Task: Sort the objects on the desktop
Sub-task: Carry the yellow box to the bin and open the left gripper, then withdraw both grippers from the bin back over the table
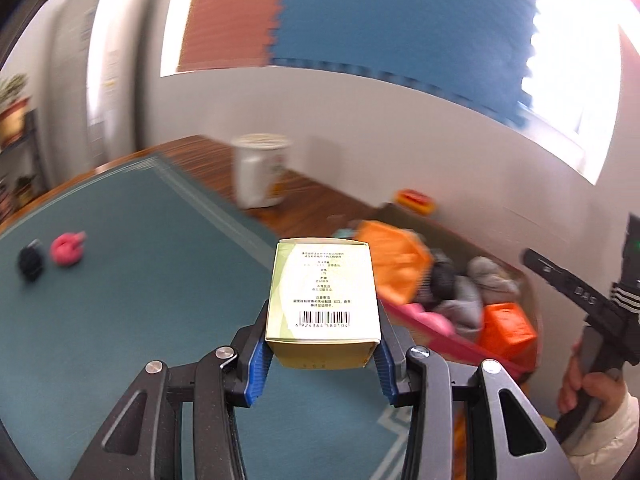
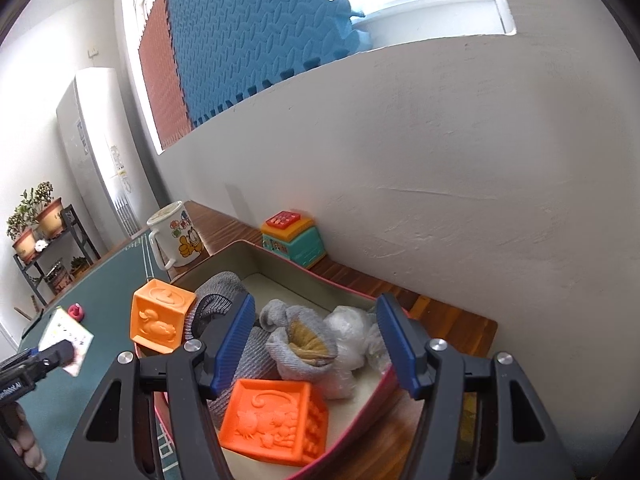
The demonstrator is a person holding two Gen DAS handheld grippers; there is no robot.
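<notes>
Landmark: the storage tray (image 2: 362, 298), pink-rimmed, at the wall edge of the tabletop (image 1: 208, 152).

Far left of the tray, on the green mat (image 1: 132, 272): black clip (image 1: 30, 261) and pink clip (image 1: 67, 249), just beside each other, not yet sorted. Left of the tray's far corner: white mug (image 2: 176, 234) with a cartoon cat print, standing off the mat.

Left gripper (image 1: 322, 350): fingers clamped on a small carton (image 1: 323, 300), held above the mat just left of the tray. Carton's top face carries Chinese print too small to read and a barcode, digits 6 924364 580104.

In the tray: orange duck cube (image 2: 160, 316) riding on the left rim, grey socks (image 2: 298, 340), clear wrapped bundle (image 2: 352, 330), orange cat cube (image 2: 276, 420) at the near end. Behind the tray, against the wall: toy register (image 2: 292, 238).

Right gripper (image 2: 316, 346): fingers apart over the tray's middle, nothing between them.

Risks:
- Carton is gripped low at its near end and sticks out far; a fast swing could pivot it loose.
- Tray is nearly full; a drop may land on the socks and slide off.
- Duck cube on the rim could get knocked onto the mat.
- Both grippers heading for the same tray may collide.
</notes>
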